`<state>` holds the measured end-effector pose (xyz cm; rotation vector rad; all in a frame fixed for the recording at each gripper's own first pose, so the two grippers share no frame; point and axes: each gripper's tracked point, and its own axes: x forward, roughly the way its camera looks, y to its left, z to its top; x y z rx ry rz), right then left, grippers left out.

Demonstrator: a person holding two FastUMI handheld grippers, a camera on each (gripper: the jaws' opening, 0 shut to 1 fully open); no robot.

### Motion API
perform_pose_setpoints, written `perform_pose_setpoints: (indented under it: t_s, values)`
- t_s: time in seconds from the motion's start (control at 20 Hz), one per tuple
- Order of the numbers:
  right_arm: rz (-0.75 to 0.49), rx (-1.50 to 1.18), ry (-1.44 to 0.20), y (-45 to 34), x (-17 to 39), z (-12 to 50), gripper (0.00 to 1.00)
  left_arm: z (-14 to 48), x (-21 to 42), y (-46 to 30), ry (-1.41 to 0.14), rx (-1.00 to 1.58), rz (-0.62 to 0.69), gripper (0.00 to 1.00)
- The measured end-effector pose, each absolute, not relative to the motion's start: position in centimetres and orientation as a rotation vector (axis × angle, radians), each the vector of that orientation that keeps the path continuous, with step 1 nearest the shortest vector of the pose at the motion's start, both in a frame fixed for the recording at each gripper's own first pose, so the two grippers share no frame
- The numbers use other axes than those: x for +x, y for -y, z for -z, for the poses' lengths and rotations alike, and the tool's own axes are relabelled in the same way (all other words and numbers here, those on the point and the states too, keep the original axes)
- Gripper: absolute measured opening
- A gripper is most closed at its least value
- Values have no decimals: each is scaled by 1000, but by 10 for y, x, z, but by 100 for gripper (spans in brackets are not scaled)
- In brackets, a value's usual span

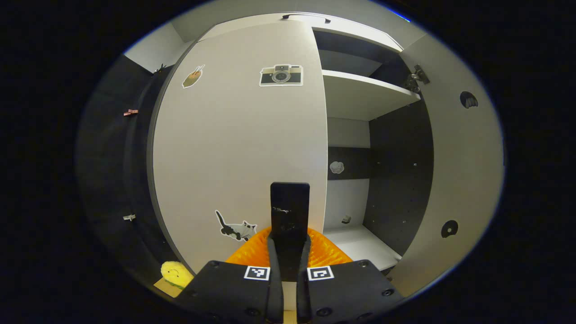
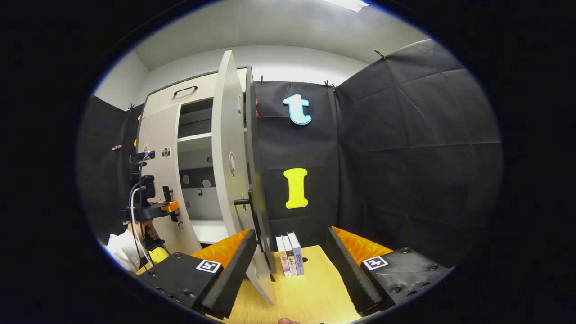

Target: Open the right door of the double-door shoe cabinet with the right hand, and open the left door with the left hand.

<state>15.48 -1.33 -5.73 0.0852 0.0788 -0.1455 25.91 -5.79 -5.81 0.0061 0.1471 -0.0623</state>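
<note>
The pale left door (image 1: 238, 148) of the shoe cabinet is closed, with stickers on it. Its black handle (image 1: 290, 202) stands upright between the fingers of my left gripper (image 1: 290, 240), which is shut on it. The right door (image 1: 454, 171) is swung wide open, baring the shelves (image 1: 360, 92). In the right gripper view that right door (image 2: 227, 157) stands edge-on just left of centre, its handle (image 2: 243, 201) sticking out. My right gripper (image 2: 290, 231) is open beside the door's lower edge and touches nothing. Farther off, the left gripper (image 2: 157, 207) sits at the left door (image 2: 157, 135), held by a hand with a white sleeve (image 2: 121, 252).
Three books (image 2: 290, 254) stand on the wooden table (image 2: 310, 297) by the open door's foot. A yellow soft toy (image 1: 175, 273) lies at the cabinet's lower left. A drawer with a black handle (image 2: 185, 90) tops the cabinet. Black cloth walls close in on the right.
</note>
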Motion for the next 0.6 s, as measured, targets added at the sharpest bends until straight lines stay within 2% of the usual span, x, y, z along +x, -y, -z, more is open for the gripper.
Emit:
perform_pose_setpoints:
  t_s: [0.3, 0.6]
  values:
    - [116, 82, -105, -3, 147, 60, 98, 53, 190, 25, -156, -11, 83, 16]
    - [75, 65, -98, -21, 145, 59, 98, 50, 152, -5, -161, -9, 86, 16]
